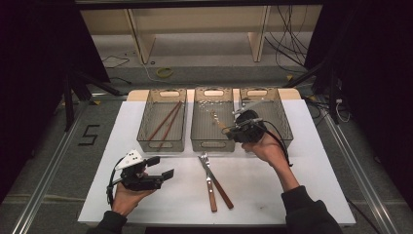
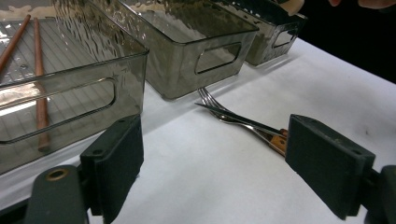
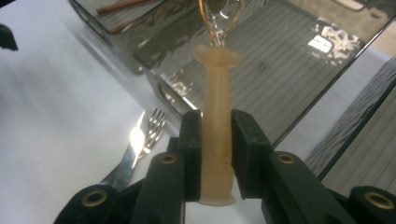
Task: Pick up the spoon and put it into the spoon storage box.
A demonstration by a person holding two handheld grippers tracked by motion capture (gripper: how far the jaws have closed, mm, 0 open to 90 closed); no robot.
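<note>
My right gripper [image 1: 237, 127] [image 3: 216, 122] is shut on the cream handle of a spoon [image 1: 217, 119] [image 3: 217, 79]. The spoon's shiny bowl points out over the middle bin [image 1: 211, 142] [image 3: 280, 70]. A fork [image 1: 205, 163] [image 2: 210, 99] [image 3: 154, 127] and a knife [image 1: 221, 187] [image 2: 243, 122] [image 3: 133, 140] with wooden handles lie crossed on the white table [image 1: 263, 195], in front of the middle bin [image 2: 187, 51]. My left gripper [image 1: 163, 167] [image 2: 212, 161] rests open near the table's front left, its jaws pointing at the fork and knife.
Three clear grey bins stand in a row at the back of the table. The left bin [image 1: 161, 145] [image 2: 70, 88] holds two brown chopsticks [image 1: 165, 122] [image 2: 39, 84]. The right bin [image 1: 281, 117] [image 2: 275, 32] stands behind my right hand.
</note>
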